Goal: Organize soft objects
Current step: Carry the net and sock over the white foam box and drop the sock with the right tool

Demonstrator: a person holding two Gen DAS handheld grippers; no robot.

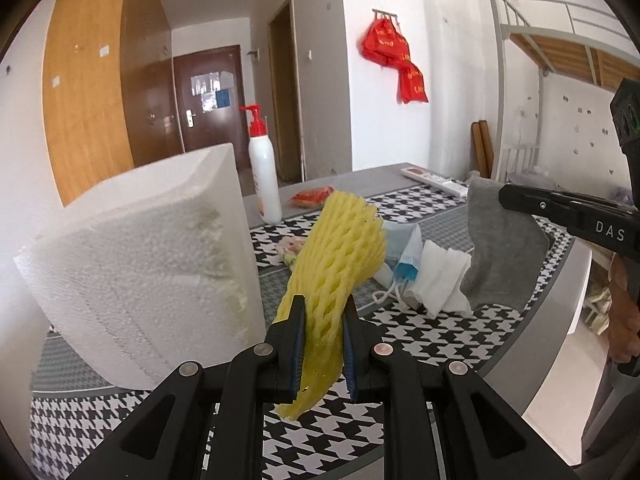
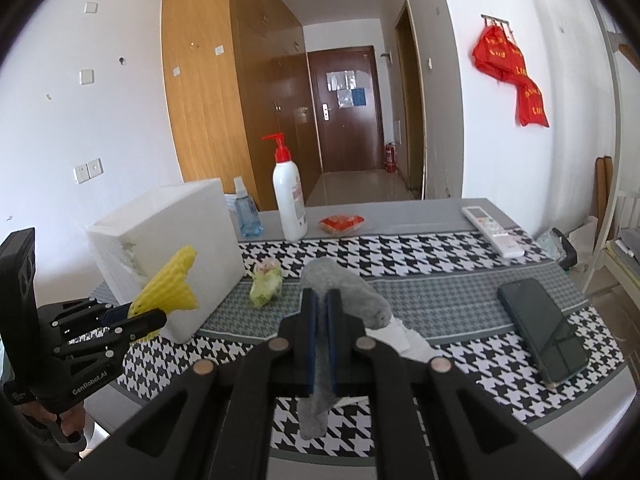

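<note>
- Foam netting (image 1: 336,264), yellow, is clamped in my left tool (image 1: 323,344), lifted beside the white foam box (image 1: 140,264).
- My right tool (image 2: 324,344) is clamped on a grey sock (image 2: 344,284) above the tabletop (image 2: 440,292).
- White tissue (image 1: 444,280) and a face mask (image 1: 404,256) lie between them.

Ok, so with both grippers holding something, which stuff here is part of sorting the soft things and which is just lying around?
Part of the job:
yellow foam net, held in the left gripper
grey sock, held in the right gripper
white foam box
white tissue
face mask

Just lying about:
lotion pump bottle
blue spray bottle
remote control
phone
</note>
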